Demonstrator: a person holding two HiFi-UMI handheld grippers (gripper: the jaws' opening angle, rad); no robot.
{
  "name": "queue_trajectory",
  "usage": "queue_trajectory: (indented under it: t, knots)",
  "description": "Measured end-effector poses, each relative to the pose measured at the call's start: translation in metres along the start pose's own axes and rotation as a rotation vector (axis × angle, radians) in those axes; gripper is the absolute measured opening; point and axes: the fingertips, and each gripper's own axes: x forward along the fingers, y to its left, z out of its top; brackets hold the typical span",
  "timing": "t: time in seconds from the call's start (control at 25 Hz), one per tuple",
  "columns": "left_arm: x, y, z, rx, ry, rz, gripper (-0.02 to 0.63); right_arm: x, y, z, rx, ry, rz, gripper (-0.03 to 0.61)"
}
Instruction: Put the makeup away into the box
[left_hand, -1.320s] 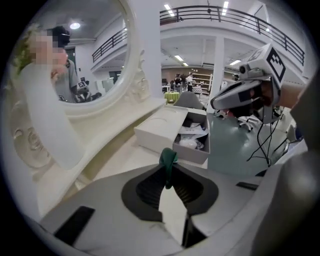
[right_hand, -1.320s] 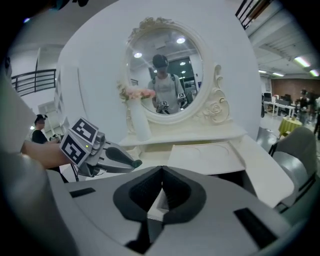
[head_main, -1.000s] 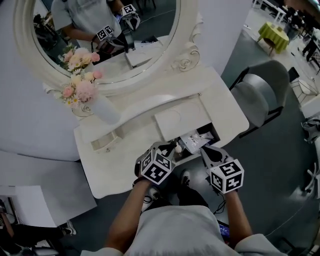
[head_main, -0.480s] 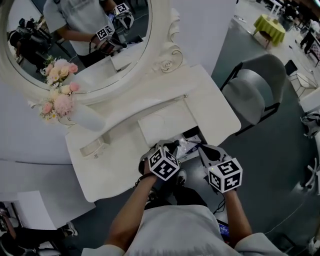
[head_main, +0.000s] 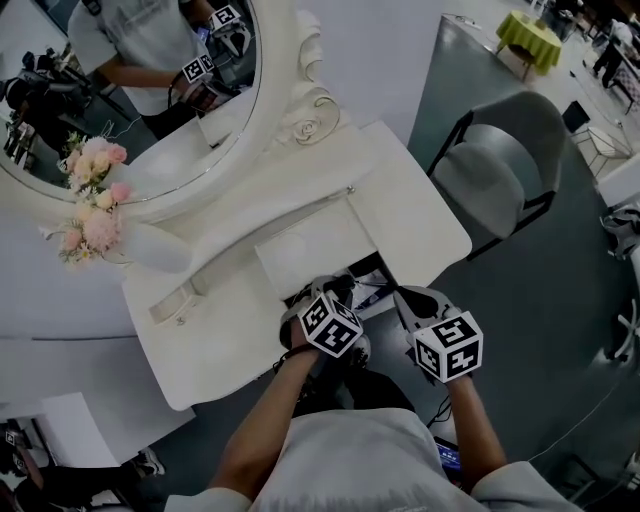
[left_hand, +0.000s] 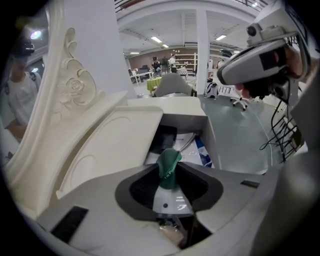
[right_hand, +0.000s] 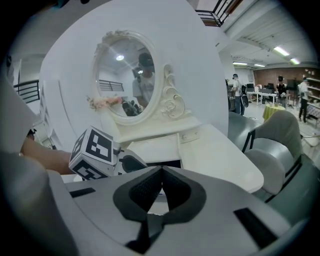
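Note:
The box is an open compartment at the front of the white dressing table, with packets and a dark item inside. My left gripper hangs over its left end, pointing steeply down. A white tube with a green cap stands between its jaws, which are opening, and dark gaps show on both sides of the cap. My right gripper sits at the compartment's right end. Its jaws are shut with nothing between them.
The compartment's raised white lid stands just behind it. A vase of pink flowers and an oval mirror are at the table's back left, and a small open tray at its left. A grey chair stands to the right.
Both grippers have come closer in over the open compartment, the left one sinking towards it with the tube. The left jaws now stand wider round the tube.

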Motion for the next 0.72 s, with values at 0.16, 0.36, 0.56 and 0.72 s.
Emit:
queue_trajectory:
  t: [0.16,0.36,0.56,0.72]
  knots:
    - [0.005,-0.006,0.002,-0.015,-0.004,-0.008,0.198,0.001,-0.005,0.000,0.009,-0.001,0.000,-0.005]
    - [0.002,-0.009,0.005,-0.032,-0.028,-0.026,0.225,0.003,-0.006,0.000,0.008,0.001,0.002,-0.006]
    - [-0.008,-0.007,0.010,-0.057,-0.074,-0.033,0.262,0.007,-0.006,0.004,-0.001,0.000,0.003,-0.005]
    - [-0.019,-0.003,0.011,-0.077,-0.112,-0.034,0.275,0.007,-0.004,0.010,-0.011,-0.007,-0.007,-0.006]
